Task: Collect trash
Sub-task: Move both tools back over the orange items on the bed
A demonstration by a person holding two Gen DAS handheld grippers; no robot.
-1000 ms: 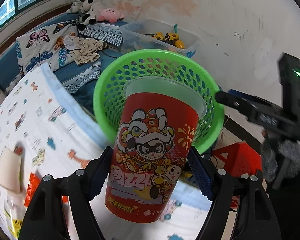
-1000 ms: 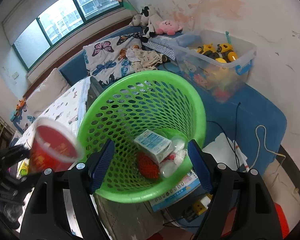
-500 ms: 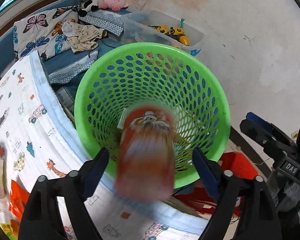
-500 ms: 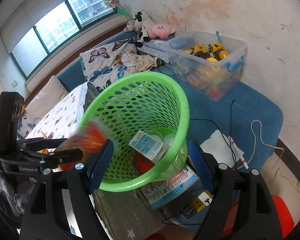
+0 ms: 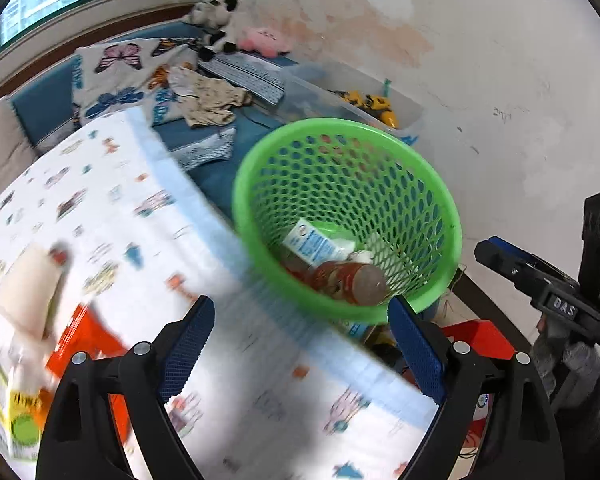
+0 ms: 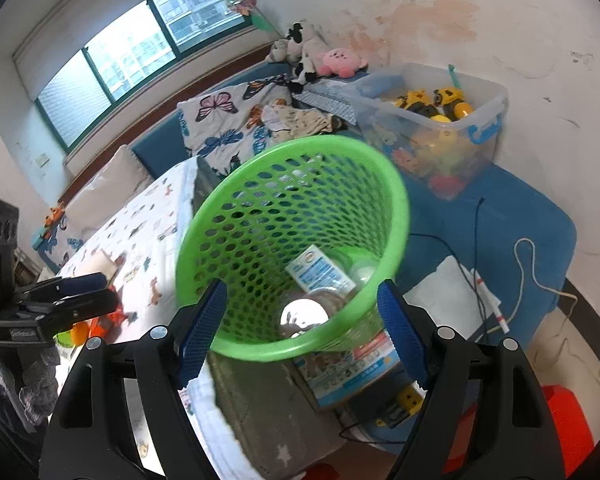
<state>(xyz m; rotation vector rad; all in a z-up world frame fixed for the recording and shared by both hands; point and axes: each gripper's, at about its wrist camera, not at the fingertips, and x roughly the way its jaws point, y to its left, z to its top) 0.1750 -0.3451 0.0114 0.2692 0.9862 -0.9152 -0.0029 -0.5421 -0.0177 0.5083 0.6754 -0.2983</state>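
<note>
The green mesh basket (image 5: pixel 428 184) stands past the table edge; it also shows in the right wrist view (image 6: pixel 396 208). The red paper cup (image 5: pixel 344 280) lies on its side inside it, next to a white and blue carton (image 5: pixel 310 242). In the right wrist view the cup's pale bottom (image 6: pixel 303 315) and the carton (image 6: pixel 320 272) show. My left gripper (image 5: pixel 300 350) is open and empty over the table edge. My right gripper (image 6: pixel 302 326) is open with the basket's near rim between its fingers. The right gripper also shows in the left wrist view (image 5: pixel 540 280).
The table has a white printed cloth (image 5: pixel 112 220). On it lie a beige packet (image 5: pixel 28 284), red wrappers (image 5: pixel 84 340) and a yellow carton (image 5: pixel 16 412). A clear toy bin (image 6: pixel 440 120) sits on the blue bench. A red stool (image 5: pixel 480 336) and cables (image 6: pixel 532 264) are below.
My left gripper opened and let go of the red cup. The cup dropped into the green basket. The left gripper has pulled back over the table.
</note>
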